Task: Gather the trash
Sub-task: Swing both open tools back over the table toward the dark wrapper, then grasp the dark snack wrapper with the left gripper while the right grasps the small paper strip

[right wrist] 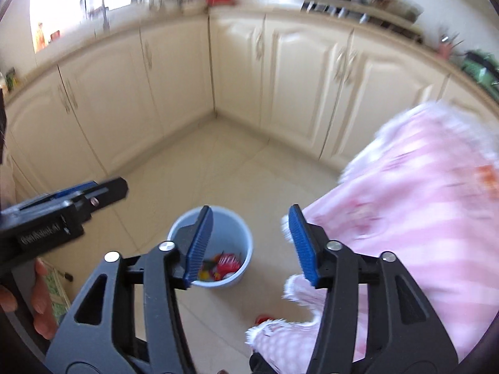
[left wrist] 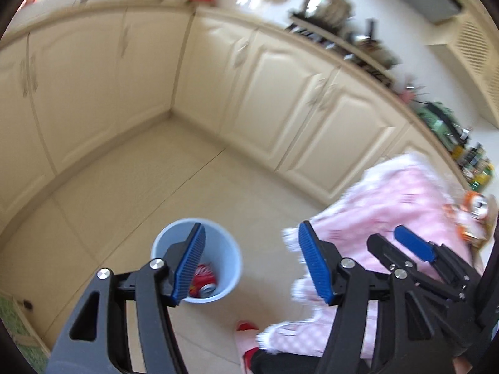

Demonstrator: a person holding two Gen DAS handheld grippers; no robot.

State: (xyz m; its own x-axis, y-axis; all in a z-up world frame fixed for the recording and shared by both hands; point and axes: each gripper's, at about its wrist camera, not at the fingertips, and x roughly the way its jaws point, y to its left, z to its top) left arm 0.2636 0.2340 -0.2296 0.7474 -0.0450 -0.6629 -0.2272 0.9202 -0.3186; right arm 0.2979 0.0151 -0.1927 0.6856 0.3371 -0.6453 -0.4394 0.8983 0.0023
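Both grippers, left (left wrist: pixel 252 265) and right (right wrist: pixel 249 246), tilt downward, fingers apart.

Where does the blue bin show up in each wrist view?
Left wrist: blue bin sits low, left of centre, partly behind the tool's left finger.
Right wrist: blue bin sits low, near centre, between the fingers.
Shared landmark: pink checked cloth at right.

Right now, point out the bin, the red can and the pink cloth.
bin (left wrist: pixel 232 249): left wrist view, inner right wall.
red can (left wrist: pixel 205 280): left wrist view, its side.
pink cloth (right wrist: pixel 421 193): right wrist view, top surface.
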